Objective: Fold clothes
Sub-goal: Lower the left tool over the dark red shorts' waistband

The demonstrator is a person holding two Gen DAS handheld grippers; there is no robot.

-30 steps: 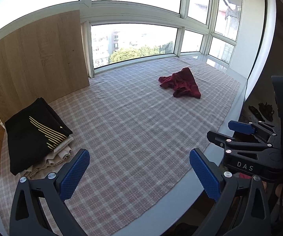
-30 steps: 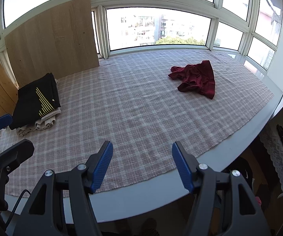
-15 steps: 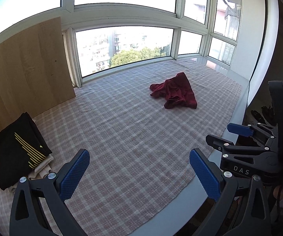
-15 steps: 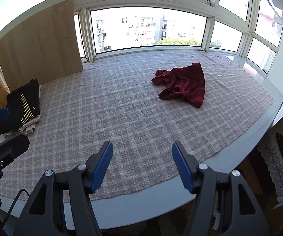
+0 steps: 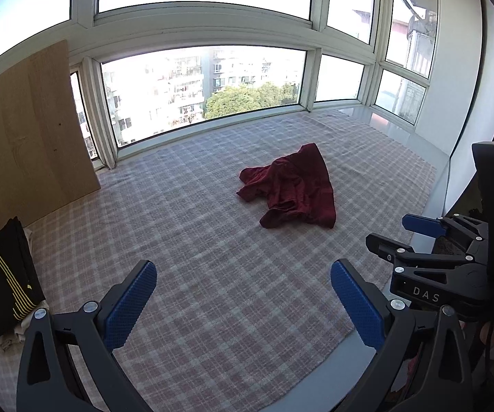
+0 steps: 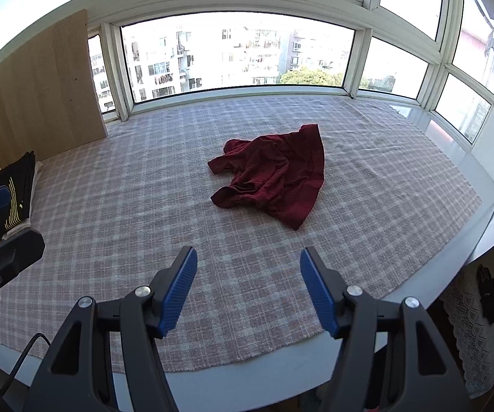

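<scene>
A crumpled dark red garment (image 5: 291, 189) lies on the checked cloth (image 5: 212, 274) of the window platform; it also shows in the right wrist view (image 6: 271, 176), ahead of both grippers. My left gripper (image 5: 243, 300) is open and empty, held over the near part of the cloth. My right gripper (image 6: 248, 285) is open and empty, near the front edge; it shows from the side in the left wrist view (image 5: 415, 237). A folded stack with a black garment with yellow stripes (image 5: 3, 281) on top sits at the far left; it also shows in the right wrist view (image 6: 10, 195).
A wooden board (image 5: 27, 137) leans against the window at the left. Windows (image 6: 240, 55) run along the far side. The platform's white front edge (image 6: 453, 267) drops off to the right, where a lace cloth with dark items (image 6: 487, 302) lies below.
Both grippers have swung to the right: the red garment has shifted toward the middle of both views and nearer, and the folded stack has slid to the left edge. Both grippers stay open.
</scene>
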